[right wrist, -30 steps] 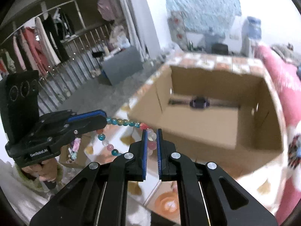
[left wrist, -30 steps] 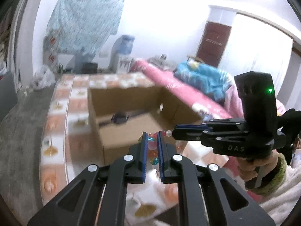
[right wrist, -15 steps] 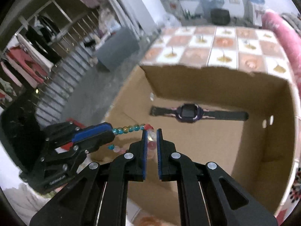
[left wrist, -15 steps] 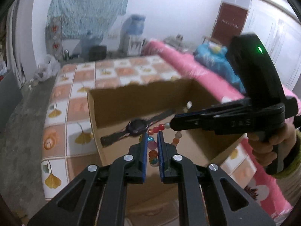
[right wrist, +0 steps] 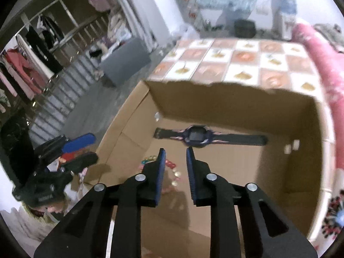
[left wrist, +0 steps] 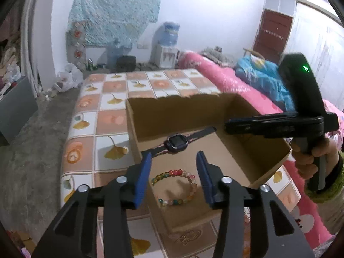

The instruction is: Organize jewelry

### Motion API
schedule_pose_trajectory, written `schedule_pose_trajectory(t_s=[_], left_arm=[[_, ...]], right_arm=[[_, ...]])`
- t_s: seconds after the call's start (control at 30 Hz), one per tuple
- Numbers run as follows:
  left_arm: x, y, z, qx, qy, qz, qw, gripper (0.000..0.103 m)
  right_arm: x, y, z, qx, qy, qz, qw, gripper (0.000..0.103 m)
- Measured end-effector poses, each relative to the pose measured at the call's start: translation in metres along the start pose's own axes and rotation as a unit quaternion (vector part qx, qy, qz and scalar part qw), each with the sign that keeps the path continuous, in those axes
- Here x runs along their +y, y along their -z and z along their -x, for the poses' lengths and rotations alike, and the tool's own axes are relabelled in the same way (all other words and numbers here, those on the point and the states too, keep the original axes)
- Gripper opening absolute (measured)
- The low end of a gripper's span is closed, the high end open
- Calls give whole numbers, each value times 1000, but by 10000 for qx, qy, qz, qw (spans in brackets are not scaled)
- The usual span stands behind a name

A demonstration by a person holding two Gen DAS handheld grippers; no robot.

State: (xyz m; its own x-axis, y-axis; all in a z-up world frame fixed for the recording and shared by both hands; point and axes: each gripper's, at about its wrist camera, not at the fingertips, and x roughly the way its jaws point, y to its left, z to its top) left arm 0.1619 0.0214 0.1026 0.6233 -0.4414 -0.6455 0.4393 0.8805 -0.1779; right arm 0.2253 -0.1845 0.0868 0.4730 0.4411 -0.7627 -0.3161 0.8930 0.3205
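Both my tongs, left tongs [left wrist: 173,173] and right tongs [right wrist: 175,165], are spreading empty over the beaded bracelet [left wrist: 174,187] in the cardboard box [left wrist: 266,148], risking snagging it while withdrawing.

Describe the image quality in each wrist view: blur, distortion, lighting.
Left wrist view: strong fisheye bending with dark corners; the bead bracelet and watch are fairly sharp, while the right gripper smears with motion. Right wrist view: blurrier overall; the cardboard box rim is soft, the bracelet's beads streak, and the clothes rack area is dim.
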Motion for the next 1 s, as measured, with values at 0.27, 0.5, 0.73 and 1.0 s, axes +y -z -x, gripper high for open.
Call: schedule_pose_trajectory(t_s=[0.27,0.5,0.73,1.0], left_arm=[[-7,44,52,-474,658,-20,9967,67],[-15,101,31,287,710,247,9968,68],[-23,124,0,611,5,3,9981,68],[-29,136,-21,777,-219,-316,9962,67]], right_arm=[[3,71,92,-1062,-796,125,9911,36],[13,152,42,-139,-1155,-408,9924,36],[36,173,-3,371,-1016,-576,9925,28],[67,182,-3,367,-340,174,9986,27]])
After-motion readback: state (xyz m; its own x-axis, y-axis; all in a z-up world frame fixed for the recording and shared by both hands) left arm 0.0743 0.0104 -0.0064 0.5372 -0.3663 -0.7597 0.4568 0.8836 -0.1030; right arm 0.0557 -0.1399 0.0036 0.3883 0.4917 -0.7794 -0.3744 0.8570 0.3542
